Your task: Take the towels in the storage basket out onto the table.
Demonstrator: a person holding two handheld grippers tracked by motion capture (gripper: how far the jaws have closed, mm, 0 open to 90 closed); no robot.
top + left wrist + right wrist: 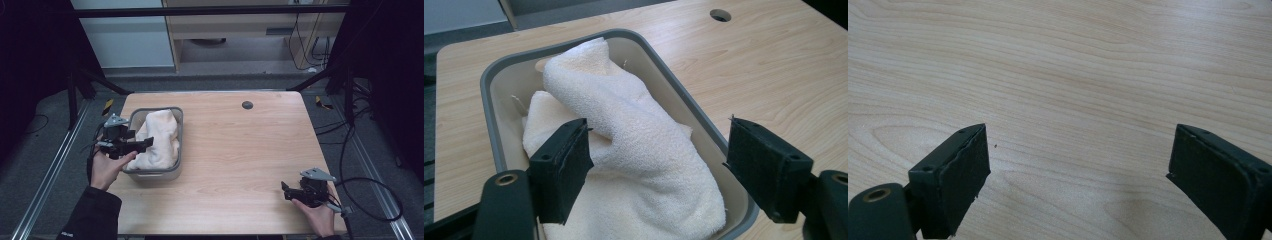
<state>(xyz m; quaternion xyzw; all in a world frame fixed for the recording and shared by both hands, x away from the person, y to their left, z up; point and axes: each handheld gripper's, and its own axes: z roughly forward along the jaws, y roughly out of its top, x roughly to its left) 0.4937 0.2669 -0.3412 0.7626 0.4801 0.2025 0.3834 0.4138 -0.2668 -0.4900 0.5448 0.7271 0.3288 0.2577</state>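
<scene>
A grey-rimmed bin [178,131] [499,70] stands on the left part of the wooden table and holds a crumpled white towel [159,139] [624,130]. My left gripper [146,143] [659,165] hovers over the bin's near left side, its jaws open above the towel with no pad touching it. At the table's near right corner a hand holds my right gripper [285,190] [1078,175], which points left low over bare wood with its jaws wide open and nothing between them.
A small round hole [247,105] [720,15] sits in the tabletop near the far edge. Cables [370,185] trail off the table's right side. Bare wood [240,155] stretches between the bin and the right gripper.
</scene>
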